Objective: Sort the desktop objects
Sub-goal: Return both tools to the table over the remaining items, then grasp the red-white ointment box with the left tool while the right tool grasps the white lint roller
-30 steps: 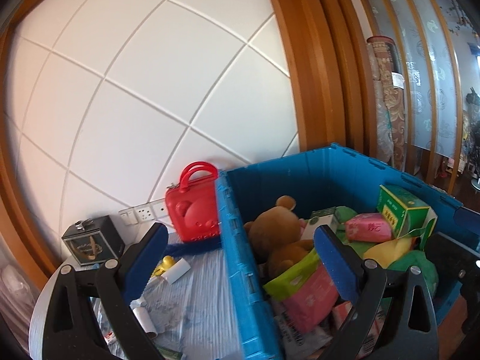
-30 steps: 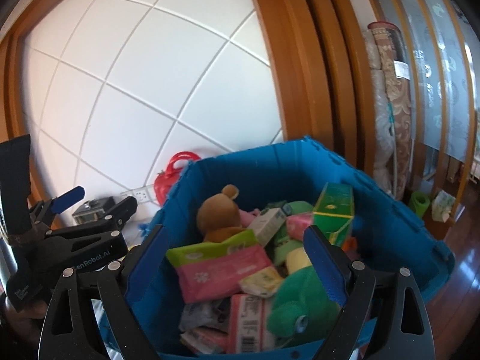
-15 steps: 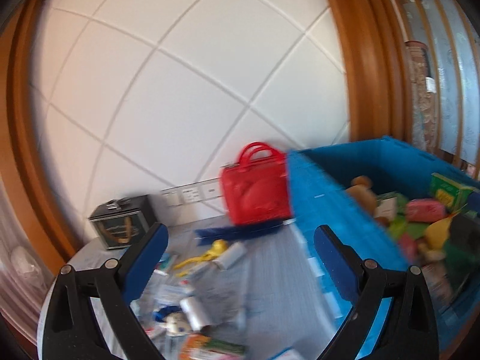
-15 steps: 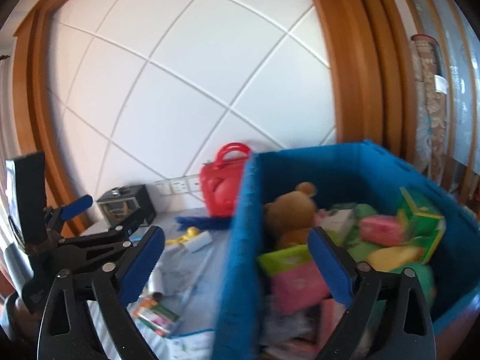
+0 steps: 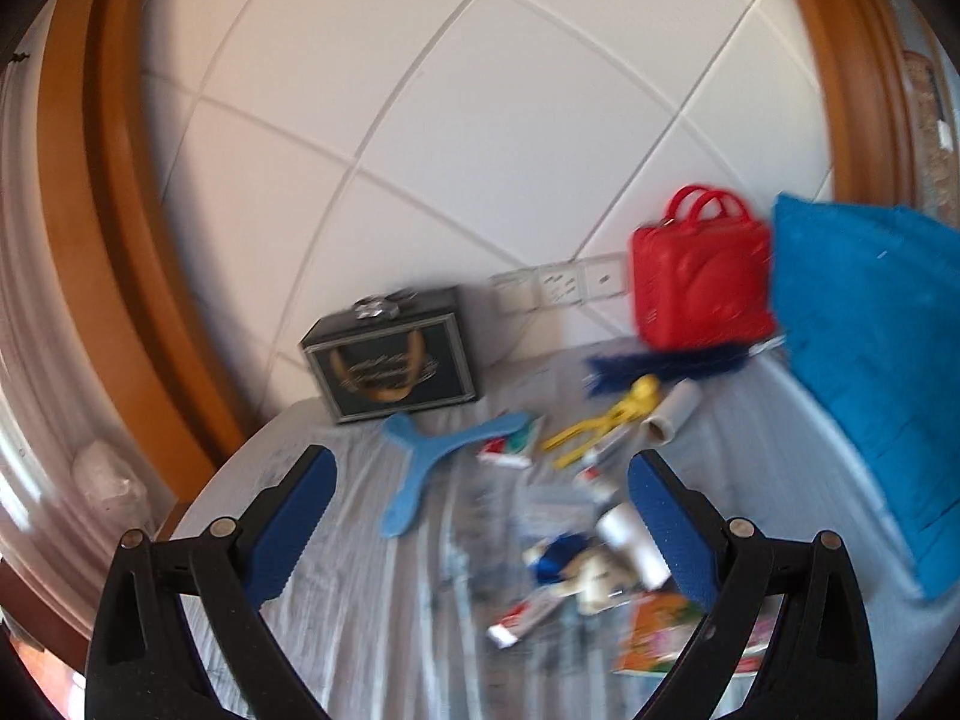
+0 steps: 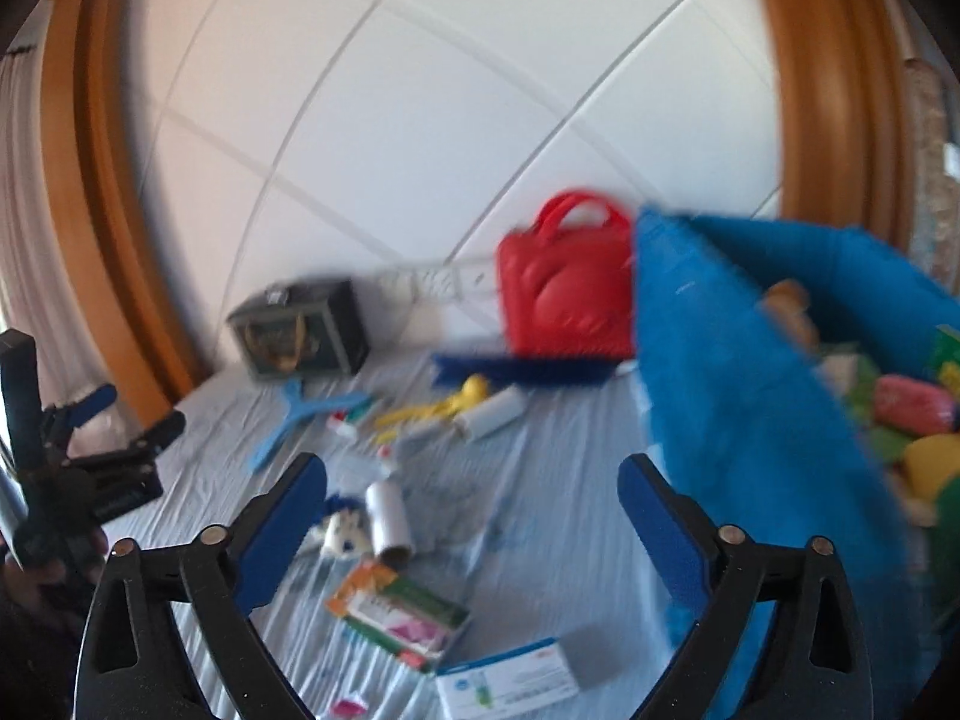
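Note:
Loose items lie scattered on the grey-covered table: a light blue boomerang, a yellow toy, white rolls, a toothpaste tube and an orange-green packet. A white and blue box lies at the near edge. The blue bin on the right holds toys and packets. My left gripper hangs open above the clutter, empty. My right gripper is open and empty too, beside the bin's left wall. The left gripper also shows at the far left of the right wrist view.
A red plastic case stands against the white tiled wall beside the bin. A dark box sits at the back left near wall sockets. A dark blue brush lies before the case. Wooden framing borders the left.
Both views have swung left, away from the bin's contents and onto the cluttered tabletop. Both grippers stayed open and empty. The frames now are motion-blurred.

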The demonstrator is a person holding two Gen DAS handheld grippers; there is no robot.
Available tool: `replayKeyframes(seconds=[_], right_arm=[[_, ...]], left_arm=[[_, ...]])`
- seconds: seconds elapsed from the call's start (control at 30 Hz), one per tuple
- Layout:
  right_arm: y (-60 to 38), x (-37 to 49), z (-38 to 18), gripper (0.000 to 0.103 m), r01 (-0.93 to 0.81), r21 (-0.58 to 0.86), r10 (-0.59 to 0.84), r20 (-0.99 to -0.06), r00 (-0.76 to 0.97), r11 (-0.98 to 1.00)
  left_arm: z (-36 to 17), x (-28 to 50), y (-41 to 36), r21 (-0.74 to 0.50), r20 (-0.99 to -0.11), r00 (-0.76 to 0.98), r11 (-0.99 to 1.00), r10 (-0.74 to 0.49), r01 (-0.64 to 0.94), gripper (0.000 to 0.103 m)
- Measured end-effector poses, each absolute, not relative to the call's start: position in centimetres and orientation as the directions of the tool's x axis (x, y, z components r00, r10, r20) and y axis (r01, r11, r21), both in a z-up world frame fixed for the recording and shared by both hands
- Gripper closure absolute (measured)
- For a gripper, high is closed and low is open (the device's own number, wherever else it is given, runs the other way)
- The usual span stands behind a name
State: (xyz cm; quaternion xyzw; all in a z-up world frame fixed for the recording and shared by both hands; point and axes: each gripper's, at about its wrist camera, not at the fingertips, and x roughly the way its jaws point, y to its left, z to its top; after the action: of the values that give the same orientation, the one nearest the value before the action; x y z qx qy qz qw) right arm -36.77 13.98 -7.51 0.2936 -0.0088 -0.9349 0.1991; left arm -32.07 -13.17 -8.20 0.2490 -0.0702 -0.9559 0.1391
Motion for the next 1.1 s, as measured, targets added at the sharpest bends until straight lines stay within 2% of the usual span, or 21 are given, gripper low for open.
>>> replayKeyframes(seconds=[0.1,0.27,0.47,0.63,0.77,0.87,0.9,1.0,1.1], right_arm=[[10.3,-39.1,-10.5,0.014,0.450,0.097,-0.412,-0.600,-0.685,-0.888],[4.4,-42.9,-17.1,0.026,0.558,0.080,-0.433,-0.724,-0.537,-0.826],[-0.8,-47.7,-25.2,0.038,0.623,0.101,-0.405,-0.836,-0.369,-0.776],[-2.1,-49.4,-27.7,0.038,0.653,0.118,-0.407,-0.859,-0.311,-0.748],[-1.9,-50.9,-29.1,0.038,0.638,0.137,-0.399,-0.871,-0.287,-0.758],[-2.2,-51.8,-30.1,0.038,0.635,0.144,-0.391,-0.880,-0.269,-0.759],[-2.4,-52.0,-30.6,0.038,0.638,0.145,-0.388,-0.885,-0.259,-0.756],[-3.3,-52.5,-31.5,0.039,0.652,0.147,-0.382,-0.894,-0.234,-0.744],[-4.5,-52.8,-32.5,0.044,0.670,0.131,-0.363,-0.906,-0.218,-0.730]], left_arm=[[-10.5,-32.1,-15.1,0.207,-0.490,-0.815,-0.950,-0.309,0.236,0.004],[-15.2,-33.0,-16.5,0.199,-0.561,-0.790,-0.967,-0.247,0.162,0.004],[-21.5,-35.6,-17.2,0.144,-0.675,-0.728,-0.989,-0.123,0.033,0.004],[-26.9,-38.7,-17.0,0.114,-0.760,-0.650,-0.978,0.030,-0.177,0.004],[-30.0,-40.8,-16.9,0.112,-0.806,-0.585,-0.946,0.092,-0.303,0.025],[-31.7,-42.1,-17.3,0.088,-0.829,-0.545,-0.931,0.129,-0.355,0.035],[-32.3,-42.4,-17.6,0.065,-0.836,-0.528,-0.928,0.150,-0.367,0.036],[-32.3,-42.6,-18.6,-0.014,-0.836,-0.502,-0.925,0.220,-0.381,0.048],[-32.3,-42.4,-18.8,-0.027,-0.837,-0.494,-0.921,0.233,-0.388,0.057]])
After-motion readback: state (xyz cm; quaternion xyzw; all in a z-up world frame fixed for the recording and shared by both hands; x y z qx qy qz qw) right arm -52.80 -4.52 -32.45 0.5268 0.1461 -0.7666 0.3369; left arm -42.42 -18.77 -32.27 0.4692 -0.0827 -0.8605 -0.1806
